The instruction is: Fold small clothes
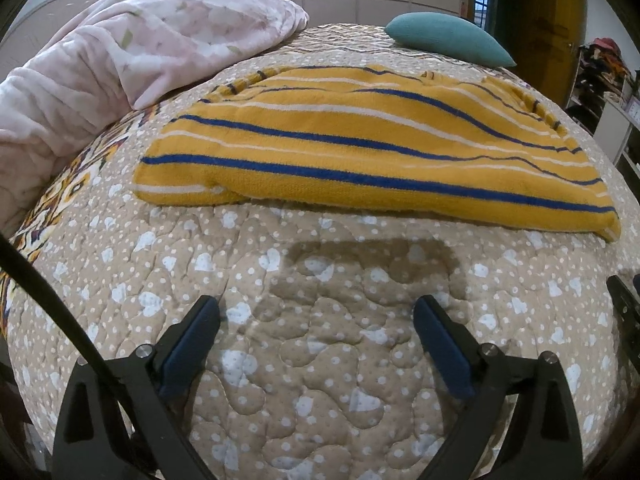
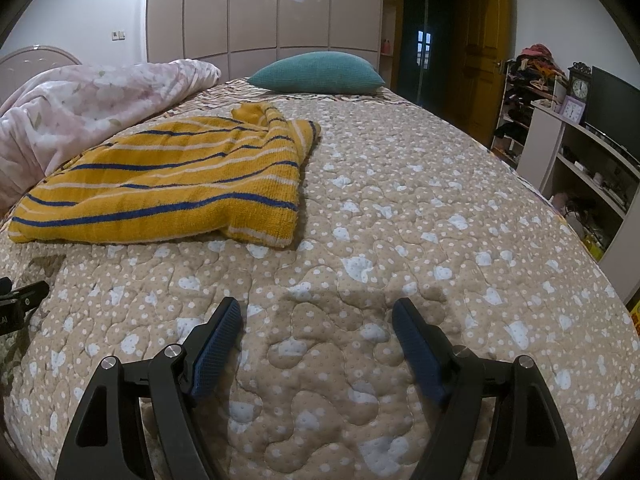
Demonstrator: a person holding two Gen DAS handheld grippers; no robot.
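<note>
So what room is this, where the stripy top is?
Most likely a bedroom: the yellow striped top lies on a quilted bed with a green pillow, and tall wardrobe doors stand behind.

The right tongs [image 2: 317, 314] hung over the bed [image 2: 400, 208] with their two blue-padded fingers [image 2: 218, 344] spread wide and nothing between them. Ahead and to the left, well apart from the tongs, a yellow striped garment [image 2: 168, 188] lay folded on the quilt. A pink blanket [image 2: 80, 108] was bunched just beyond it, and a teal pillow [image 2: 316, 73] sat farther back.
</note>
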